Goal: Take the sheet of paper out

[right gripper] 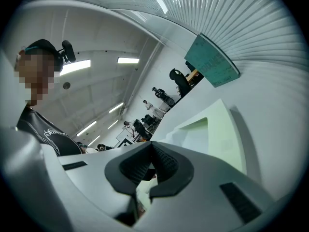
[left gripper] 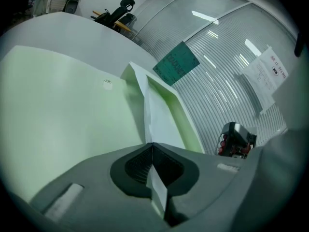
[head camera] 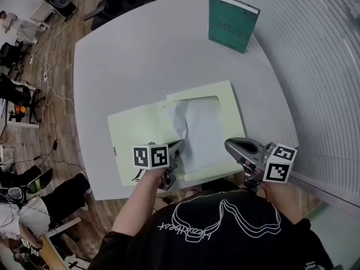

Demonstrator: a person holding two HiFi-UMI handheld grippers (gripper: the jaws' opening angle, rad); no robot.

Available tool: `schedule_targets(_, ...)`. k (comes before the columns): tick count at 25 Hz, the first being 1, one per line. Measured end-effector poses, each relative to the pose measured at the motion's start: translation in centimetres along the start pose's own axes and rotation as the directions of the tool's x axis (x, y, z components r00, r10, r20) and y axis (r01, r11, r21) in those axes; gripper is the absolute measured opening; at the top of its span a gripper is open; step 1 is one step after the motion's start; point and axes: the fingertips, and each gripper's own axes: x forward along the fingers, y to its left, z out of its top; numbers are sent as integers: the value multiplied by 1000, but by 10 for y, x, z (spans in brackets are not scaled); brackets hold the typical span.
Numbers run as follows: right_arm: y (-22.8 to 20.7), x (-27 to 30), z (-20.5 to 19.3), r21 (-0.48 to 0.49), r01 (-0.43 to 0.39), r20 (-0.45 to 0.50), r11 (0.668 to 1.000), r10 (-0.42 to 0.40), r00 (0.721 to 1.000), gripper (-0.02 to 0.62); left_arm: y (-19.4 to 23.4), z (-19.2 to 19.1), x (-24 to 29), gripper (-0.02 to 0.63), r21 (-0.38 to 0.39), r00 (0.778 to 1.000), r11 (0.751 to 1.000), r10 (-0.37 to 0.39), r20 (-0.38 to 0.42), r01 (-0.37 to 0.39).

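Quick status from my end. My left gripper [head camera: 176, 148] has its jaws closed right down on the near edge of the white sheet of paper [head camera: 199, 129]. In the left gripper view the sheet runs edge-on between the pads. The rest of the sheet sits in the right half of the pale green card folder [head camera: 134, 129], which lies open on the light grey table [head camera: 146, 55]. The sheet's far end looks tucked under the folder's cut-out pocket. My right gripper [head camera: 229, 145] is closed too, by the folder's near right corner. There's a pale sliver low between its pads that might be folder edge, but I can't say for sure.

Here's what worries me:
- The sheet is already rumpled near its top left, so a sideways pull could crease it worse or tear it against the pocket edge.
- If the right gripper isn't really pinning the folder, the whole thing probably slides toward me with the paper.
- My bite is only on the margin, so a quick tug could slip right off.

The teal hardback book [head camera: 232, 22] stands well apart at the far edge, so no issue there.
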Motion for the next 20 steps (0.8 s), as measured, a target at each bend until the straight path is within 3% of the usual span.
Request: schedule_targets(20, 28, 18, -35, 2, -19, -43, 1000, 19, 999, 9, 44, -13, -60, 14, -34, 990, 993, 111, 86, -109)
